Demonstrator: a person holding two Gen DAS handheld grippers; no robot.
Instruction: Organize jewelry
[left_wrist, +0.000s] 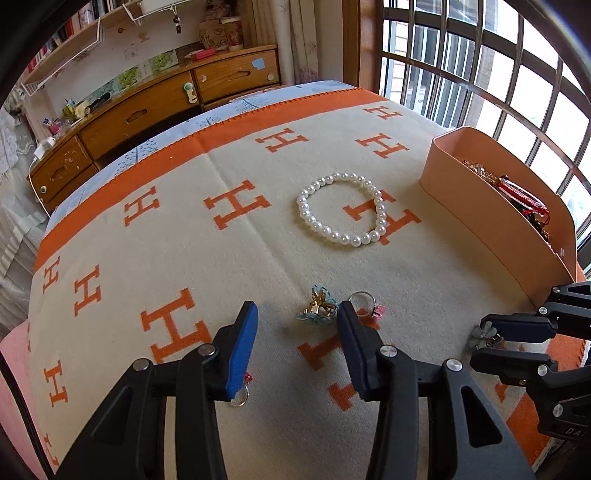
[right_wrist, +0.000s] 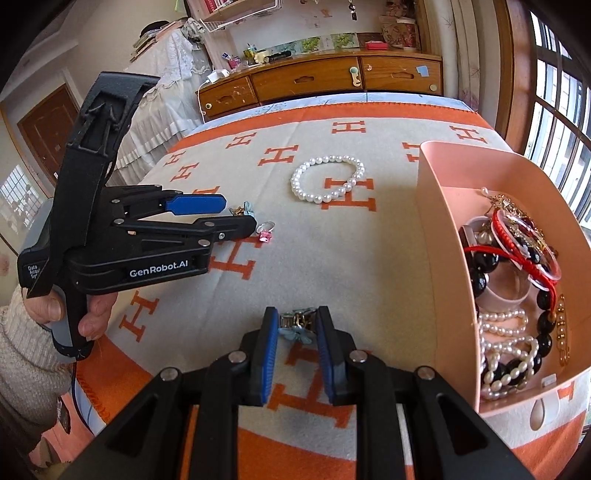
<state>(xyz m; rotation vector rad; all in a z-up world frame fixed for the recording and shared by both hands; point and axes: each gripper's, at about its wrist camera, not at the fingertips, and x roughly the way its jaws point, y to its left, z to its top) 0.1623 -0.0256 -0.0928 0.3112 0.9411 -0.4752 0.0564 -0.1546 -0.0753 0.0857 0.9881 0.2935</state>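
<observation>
Pink box waits at the right for jewelry, so the right gripper is clamped on a flower clip while the left gripper stands apart around a brooch.

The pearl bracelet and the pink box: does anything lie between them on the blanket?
No. In both wrist views, only bare blanket lies between the pearl bracelet and the pink box.
</observation>
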